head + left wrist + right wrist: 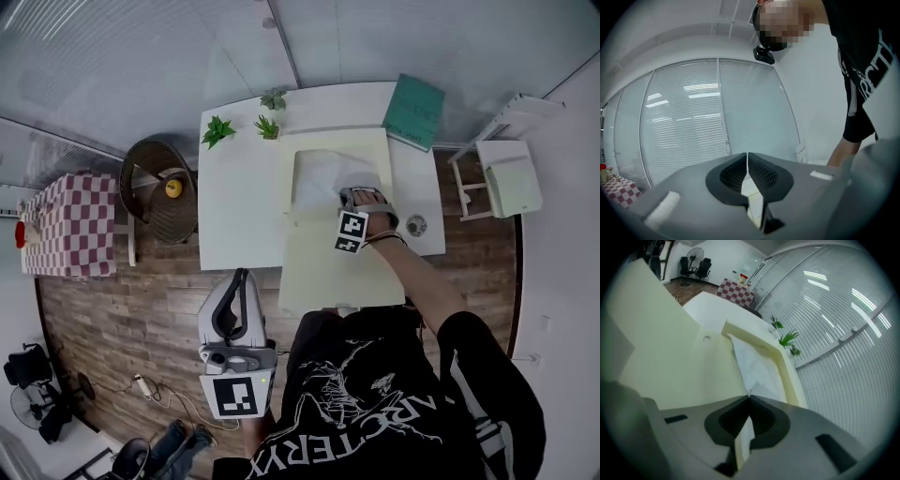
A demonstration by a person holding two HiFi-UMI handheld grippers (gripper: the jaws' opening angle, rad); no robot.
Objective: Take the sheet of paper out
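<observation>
Right claw clamped on white paper sheet inside open cream box, 12 o'clock from me; my left claw closed, empty, low at 7 o'clock.

teal book, potted plants, wicker chair, checked tablecloth

1. In the head view, the jaw tips of the right claw are hidden beneath its own body.
2. That claw covers the near corner of the sheet of paper.
3. A round thing on the table is too small to tell.
</observation>
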